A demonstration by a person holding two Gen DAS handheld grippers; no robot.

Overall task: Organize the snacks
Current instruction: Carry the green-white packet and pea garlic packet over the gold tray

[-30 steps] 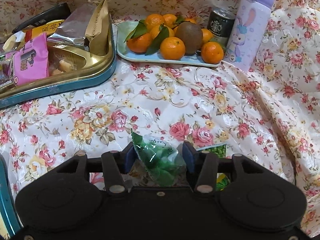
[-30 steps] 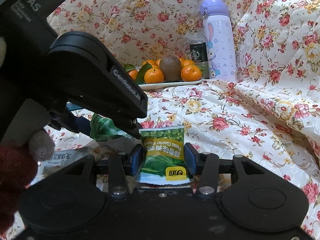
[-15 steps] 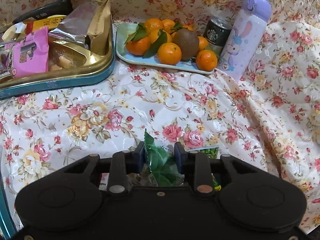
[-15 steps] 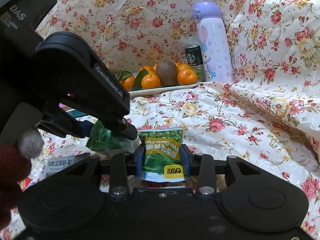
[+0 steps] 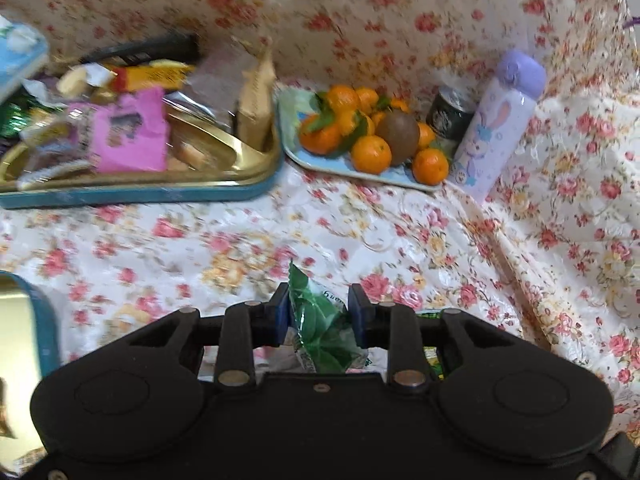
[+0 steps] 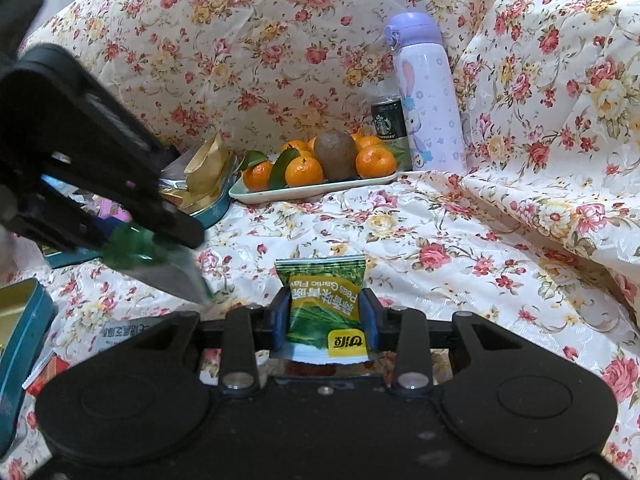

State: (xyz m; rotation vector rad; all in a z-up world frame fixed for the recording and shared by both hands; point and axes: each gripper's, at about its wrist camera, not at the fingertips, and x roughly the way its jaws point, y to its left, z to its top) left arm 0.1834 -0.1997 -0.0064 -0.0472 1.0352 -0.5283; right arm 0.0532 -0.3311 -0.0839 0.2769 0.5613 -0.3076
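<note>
A floral cloth (image 6: 460, 240) covers the whole surface and runs up the back and the right side in loose folds. On it at the far left sits a gold-lined tin with a teal wall (image 5: 132, 194), heaped with wrapped snacks: a pink packet (image 5: 132, 136), a yellow bar (image 5: 152, 74), a tan paper bag (image 5: 256, 104) standing at its right end. Just right of the tin, a pale blue tray (image 5: 396, 180) carries mandarins with leaves (image 5: 371, 154) and one brown kiwi (image 5: 398, 136). Behind the tray's right end stands a dark coffee can (image 6: 387, 122), and touching or nearly touching it, a lilac bottle with a rabbit print (image 6: 430, 96), upright. A second teal tin's edge (image 6: 24, 344) shows at the near left. The left gripper (image 5: 318, 312) is pinched narrow on a crumpled dark green snack packet (image 5: 320, 328), pads pressing both sides; from the right wrist view that packet hangs clear above the cloth, blurred. The right gripper (image 6: 325, 322) is likewise closed narrow on a green garlic-pea packet (image 6: 324, 304), flat and label up, its far end sticking out past the fingertips, low over the cloth; whether it touches the cloth cannot be told. Near the left of that gripper a white wrapper with print (image 6: 124, 330) lies on the cloth, partly hidden.
</note>
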